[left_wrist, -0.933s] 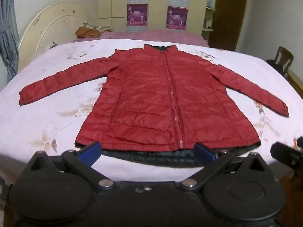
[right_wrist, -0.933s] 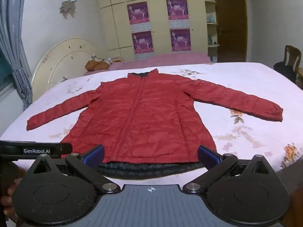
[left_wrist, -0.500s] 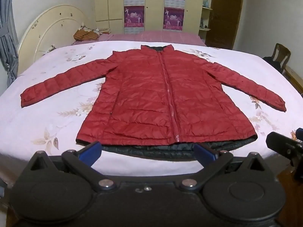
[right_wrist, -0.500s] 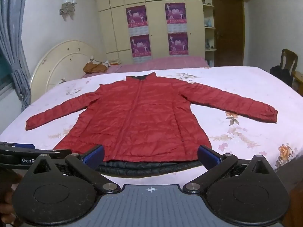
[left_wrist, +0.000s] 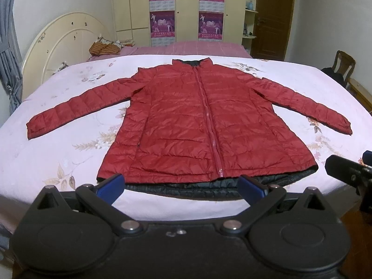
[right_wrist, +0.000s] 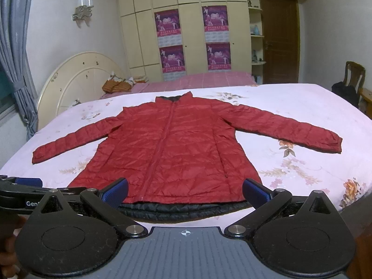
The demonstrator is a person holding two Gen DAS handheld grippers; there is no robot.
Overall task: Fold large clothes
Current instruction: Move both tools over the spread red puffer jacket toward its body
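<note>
Red jacket (left_wrist: 204, 125) lies unfolded; left gripper (left_wrist: 180, 186) and right gripper (right_wrist: 184, 191) (both spread, empty) have backed off its hem; folding unstarted.

a wide bed (right_wrist: 302, 107) with a pale pink floral sheet fills the room, its cream arched headboard (right_wrist: 76, 81) on the left. a tall cream wardrobe (right_wrist: 190, 34) lines the back wall and carries four purple posters (right_wrist: 169, 21). a brown wooden door (right_wrist: 279, 39) stands to its right, a wooden chair (right_wrist: 354, 74) further right. grey curtains (right_wrist: 16, 46) hang at the left, and a wall lamp (right_wrist: 82, 9) is mounted on the white wall.
</note>
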